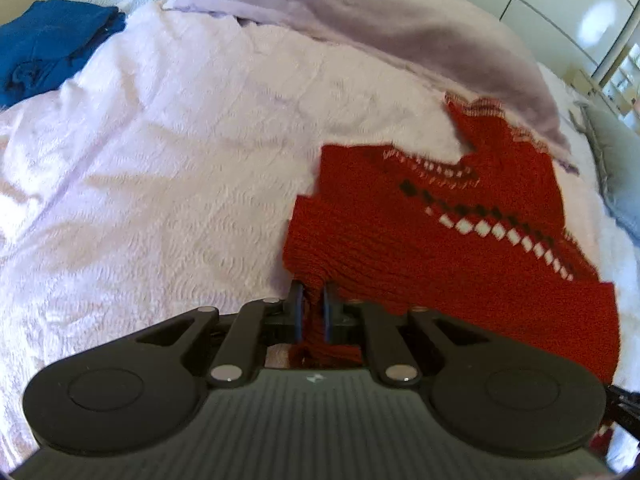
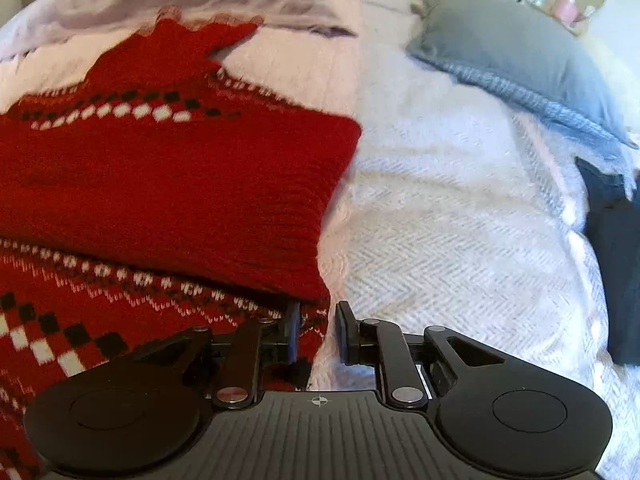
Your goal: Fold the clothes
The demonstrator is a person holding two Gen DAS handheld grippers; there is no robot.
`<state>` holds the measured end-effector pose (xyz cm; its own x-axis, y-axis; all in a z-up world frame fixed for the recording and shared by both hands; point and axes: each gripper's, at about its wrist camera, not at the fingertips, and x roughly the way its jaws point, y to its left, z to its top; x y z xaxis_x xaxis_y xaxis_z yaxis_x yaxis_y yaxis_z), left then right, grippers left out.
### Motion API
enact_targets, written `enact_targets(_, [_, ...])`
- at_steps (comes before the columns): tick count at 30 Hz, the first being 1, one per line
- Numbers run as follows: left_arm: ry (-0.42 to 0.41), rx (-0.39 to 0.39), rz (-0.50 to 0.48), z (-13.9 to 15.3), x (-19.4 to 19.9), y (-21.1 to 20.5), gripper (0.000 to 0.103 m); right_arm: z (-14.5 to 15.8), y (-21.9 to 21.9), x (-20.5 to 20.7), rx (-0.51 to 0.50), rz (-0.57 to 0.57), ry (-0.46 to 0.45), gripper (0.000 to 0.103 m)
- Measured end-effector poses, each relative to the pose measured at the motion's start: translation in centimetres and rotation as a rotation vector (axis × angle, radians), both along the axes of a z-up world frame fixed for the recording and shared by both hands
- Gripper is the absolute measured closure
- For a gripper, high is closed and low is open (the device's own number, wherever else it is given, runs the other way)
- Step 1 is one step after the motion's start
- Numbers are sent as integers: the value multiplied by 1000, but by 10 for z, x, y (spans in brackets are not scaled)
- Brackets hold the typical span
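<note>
A red knitted sweater [image 1: 420, 240] with black and white diamond bands lies partly folded on the white bedspread [image 1: 160, 180]. My left gripper [image 1: 313, 300] is shut on a bunched edge of the sweater, with red knit squeezed between its blue pads. In the right wrist view the sweater [image 2: 180, 184] fills the left half, with a folded plain red part lying over the patterned part. My right gripper [image 2: 318, 328] is open at the sweater's right corner, with its left finger [image 2: 292, 332] over the patterned knit and its right finger [image 2: 346, 332] over the bedspread [image 2: 440, 240].
A folded blue garment [image 1: 48, 48] lies at the far left of the bed. A lilac blanket [image 1: 360, 20] runs along the back. A grey pillow [image 2: 520, 52] lies at the upper right, and a dark garment [image 2: 616, 260] at the right edge.
</note>
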<state>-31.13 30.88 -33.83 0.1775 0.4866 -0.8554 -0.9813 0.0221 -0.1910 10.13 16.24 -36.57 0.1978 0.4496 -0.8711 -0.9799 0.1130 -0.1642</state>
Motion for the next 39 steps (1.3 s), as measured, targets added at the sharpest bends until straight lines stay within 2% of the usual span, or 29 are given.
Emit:
enact_targets(3, [-12, -17, -16, 0, 0, 5, 89, 7, 8, 3, -35, 17, 25, 86])
enact_targets(6, [-62, -33, -7, 5, -7, 12, 83, 22, 13, 10, -46, 6, 94, 86])
enact_targets(9, [-128, -44, 23, 7, -18, 17, 72, 41, 16, 26, 10, -52, 196, 85])
enact_targets(12, [-164, -61, 65, 1, -28, 26, 64, 50, 27, 50, 78, -161, 302, 80])
enact_targets(14, [-176, -76, 79, -9, -30, 34, 68, 48, 37, 65, 118, -236, 373, 79])
enact_targets(16, [-171, -67, 64, -14, -28, 39, 94, 38, 51, 74, 149, -288, 436, 79])
enact_targets(17, [-159, -51, 47, -14, -24, 40, 98, 31, 58, 73, 132, -292, 424, 79])
enact_targets(18, [-146, -35, 30, -13, -21, 41, 98, 25, 65, 73, 116, -295, 412, 79])
enact_targets(21, [-25, 9, 16, -5, -15, 40, 95, 4, 87, 71, 67, -305, 375, 79])
enact_targets(22, [20, 22, 23, -3, -14, 39, 96, 1, 92, 70, 63, -308, 369, 79])
enact_targets(24, [52, 72, 34, 9, -17, 36, 95, 10, 90, 67, 107, -312, 362, 79])
enact_targets(27, [-29, 99, 3, 20, -14, 35, 95, 22, 91, 62, 158, -287, 325, 79])
enact_targets(29, [-81, 80, -84, 17, -1, 35, 95, 23, 95, 63, 166, -270, 327, 79])
enact_targets(31, [-52, 49, -176, 3, 19, 36, 94, 24, 99, 63, 175, -252, 329, 79])
enact_targets(33, [10, 28, -212, -15, 32, 40, 91, 25, 103, 64, 183, -234, 332, 79])
enact_targets(35, [8, 12, -188, -21, 34, 47, 92, 26, 107, 65, 191, -217, 334, 79])
enact_targets(39, [-5, 88, -140, -1, 29, 60, 90, 28, 115, 66, 207, -181, 338, 79])
